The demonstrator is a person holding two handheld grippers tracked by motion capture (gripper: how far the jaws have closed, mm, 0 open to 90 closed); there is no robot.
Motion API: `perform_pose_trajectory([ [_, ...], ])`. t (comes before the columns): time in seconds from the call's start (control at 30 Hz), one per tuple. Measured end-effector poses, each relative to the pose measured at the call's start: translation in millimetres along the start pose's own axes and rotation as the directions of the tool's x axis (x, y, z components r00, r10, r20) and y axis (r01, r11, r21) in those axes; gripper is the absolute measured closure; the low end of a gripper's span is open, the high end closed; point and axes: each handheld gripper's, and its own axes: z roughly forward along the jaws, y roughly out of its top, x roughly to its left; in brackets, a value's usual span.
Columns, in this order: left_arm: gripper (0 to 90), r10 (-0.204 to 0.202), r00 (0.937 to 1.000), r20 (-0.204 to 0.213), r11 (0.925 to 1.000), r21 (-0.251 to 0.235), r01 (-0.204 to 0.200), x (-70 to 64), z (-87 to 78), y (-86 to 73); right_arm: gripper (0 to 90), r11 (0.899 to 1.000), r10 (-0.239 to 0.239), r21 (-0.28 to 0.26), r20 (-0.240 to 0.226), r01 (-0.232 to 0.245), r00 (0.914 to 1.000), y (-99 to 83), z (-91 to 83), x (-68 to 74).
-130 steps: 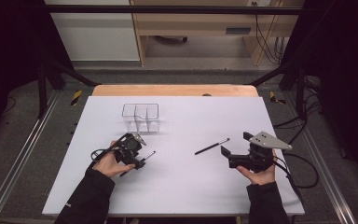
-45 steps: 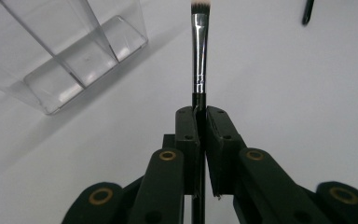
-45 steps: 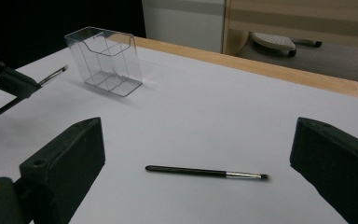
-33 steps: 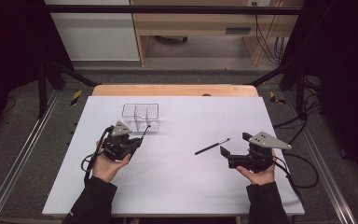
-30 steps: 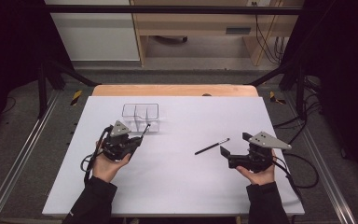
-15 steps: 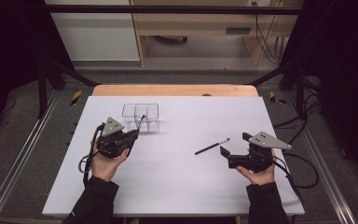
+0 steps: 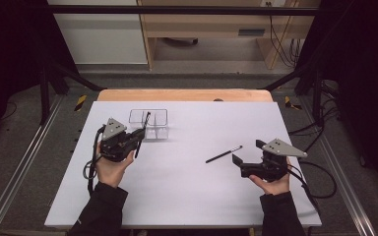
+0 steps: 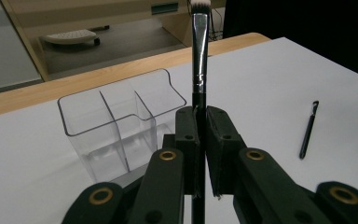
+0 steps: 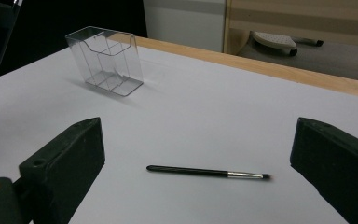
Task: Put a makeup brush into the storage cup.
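Note:
My left gripper (image 7: 137,139) (image 8: 201,140) is shut on a makeup brush (image 8: 198,56) (image 7: 144,123) with a black handle and silver ferrule, held upright with the bristles up, just in front of a clear three-compartment organizer (image 7: 149,123) (image 8: 116,121) (image 9: 105,58). A second, thin black brush (image 7: 223,154) (image 9: 207,172) (image 8: 308,129) lies flat on the white table. My right gripper (image 7: 236,157) (image 9: 196,154) is open, its jaws wide apart, with that thin brush lying a short way ahead of them.
The white table surface (image 7: 187,196) ends at a wooden edge (image 7: 182,95) at the back. Cables (image 7: 320,174) trail off the right side. Beyond the table stands a wooden desk (image 7: 202,24) on a grey floor.
My left gripper has carried the brush up and back from the table's middle left to the organizer, turning it upright. The right gripper has stayed put.

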Motion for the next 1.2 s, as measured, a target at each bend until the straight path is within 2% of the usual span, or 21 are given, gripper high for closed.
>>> perform_pose_trajectory([
  [0.2, 83.2, -0.019, 0.9998, -0.009, 0.9994, -0.030, 0.019, 1.5, 1.9, 4.9, 3.5, 1.000, 0.000, 0.002, 0.000, 0.000, 1.0000, -0.2, 0.5, 0.1],
  [0.57, 83.2, -0.031, 0.9991, -0.029, 0.9974, -0.066, 0.029, 7.1, 5.9, 17.5, 3.5, 1.000, -0.001, 0.003, -0.001, 0.001, 1.0000, -0.3, 0.8, 0.0],
  [0.9, 83.2, -0.047, 0.9982, -0.038, 0.9932, -0.108, 0.043, 9.7, 14.5, 28.2, 3.4, 1.000, 0.001, 0.000, -0.002, -0.001, 1.0000, 0.0, -0.2, -0.4],
  [1.2, 83.2, -0.059, 0.9968, -0.053, 0.9895, -0.135, 0.051, 16.8, 14.4, 40.1, 3.4, 1.000, 0.002, -0.001, -0.003, -0.002, 1.0000, 0.0, 0.2, -0.3],
])
